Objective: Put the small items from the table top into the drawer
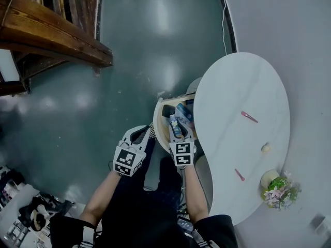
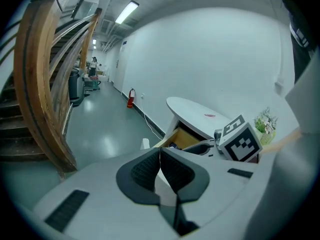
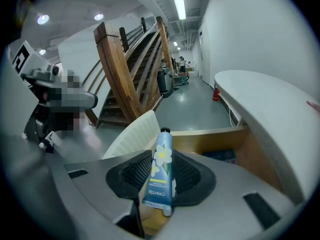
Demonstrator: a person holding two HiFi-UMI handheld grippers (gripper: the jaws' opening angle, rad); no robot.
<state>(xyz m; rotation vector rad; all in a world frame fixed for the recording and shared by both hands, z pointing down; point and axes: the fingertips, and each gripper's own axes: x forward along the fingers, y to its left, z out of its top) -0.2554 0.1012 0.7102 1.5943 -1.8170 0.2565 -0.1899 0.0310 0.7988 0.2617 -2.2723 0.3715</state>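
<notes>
My right gripper (image 3: 161, 176) is shut on a blue hand-cream tube (image 3: 159, 176) with a white flower print and a black cap. In the head view the tube (image 1: 175, 126) hangs over the open wooden drawer (image 1: 164, 107) under the white table (image 1: 243, 92), with the right gripper (image 1: 178, 134) just above the drawer's near part. My left gripper (image 2: 159, 171) is shut and empty; it sits left of the drawer (image 2: 186, 138), and the head view shows the left gripper (image 1: 140, 134) beside the curved drawer front. Two pink clips (image 1: 249, 117) (image 1: 239, 174) and a small cream piece (image 1: 266, 148) lie on the table.
A blue packet (image 1: 184, 112) lies inside the drawer. A flower pot (image 1: 279, 191) stands at the table's near right end. A wooden staircase (image 1: 51, 30) rises at the far left over the grey-green floor. Clutter lies on the floor at the lower left (image 1: 26, 211).
</notes>
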